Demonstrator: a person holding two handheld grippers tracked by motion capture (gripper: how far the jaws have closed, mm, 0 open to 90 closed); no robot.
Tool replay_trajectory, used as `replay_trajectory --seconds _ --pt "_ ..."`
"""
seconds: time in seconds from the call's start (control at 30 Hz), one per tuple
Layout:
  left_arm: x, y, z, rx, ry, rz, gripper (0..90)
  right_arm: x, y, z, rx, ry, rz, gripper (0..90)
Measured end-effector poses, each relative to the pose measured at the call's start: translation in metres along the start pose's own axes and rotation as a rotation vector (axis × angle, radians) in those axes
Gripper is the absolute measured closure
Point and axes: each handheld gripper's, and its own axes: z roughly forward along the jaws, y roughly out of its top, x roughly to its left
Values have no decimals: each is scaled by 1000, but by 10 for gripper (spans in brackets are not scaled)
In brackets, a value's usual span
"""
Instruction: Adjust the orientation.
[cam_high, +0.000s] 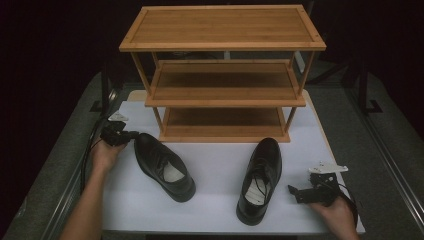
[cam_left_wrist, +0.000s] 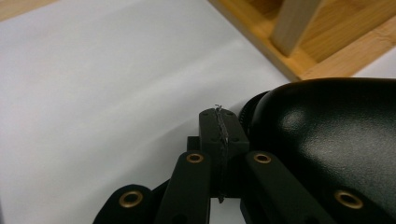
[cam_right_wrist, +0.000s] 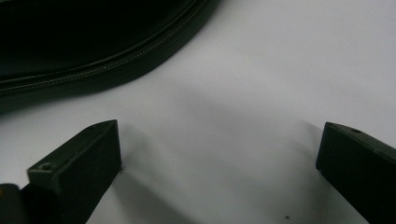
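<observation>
Two black leather dress shoes lie on the white table top. The left shoe (cam_high: 164, 167) points its toe to the far left, and my left gripper (cam_high: 133, 135) sits right at that toe. In the left gripper view its jaws (cam_left_wrist: 219, 128) are shut flat together with nothing between them, beside the shiny toe cap (cam_left_wrist: 327, 140); whether they touch it I cannot tell. The right shoe (cam_high: 260, 180) points its toe toward the rack. My right gripper (cam_high: 293, 192) rests low on the table just right of it, open wide (cam_right_wrist: 219, 154) and empty, facing the shoe's sole edge (cam_right_wrist: 93, 60).
A three-shelf bamboo rack (cam_high: 222, 75) stands at the back of the table, all shelves bare; its front corner post (cam_left_wrist: 299, 23) is close beyond the left shoe's toe. White table surface (cam_high: 215, 165) lies between the shoes. Grey floor and dark stands flank the table.
</observation>
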Motion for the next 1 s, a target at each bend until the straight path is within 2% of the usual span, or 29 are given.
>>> replay_trajectory --seconds 0.27,0.43,0.73,1.0 --pt "-18 3 1 2 -41 30 900 0 0 0 -1 0 0 0" --pt "-27 -2 -1 -11 -68 13 900 0 0 0 0 0 0 0" --pt "-40 -6 -5 -12 -85 16 900 0 0 0 0 0 0 0" --pt "-56 -4 -5 -5 -83 33 900 0 0 0 0 0 0 0"
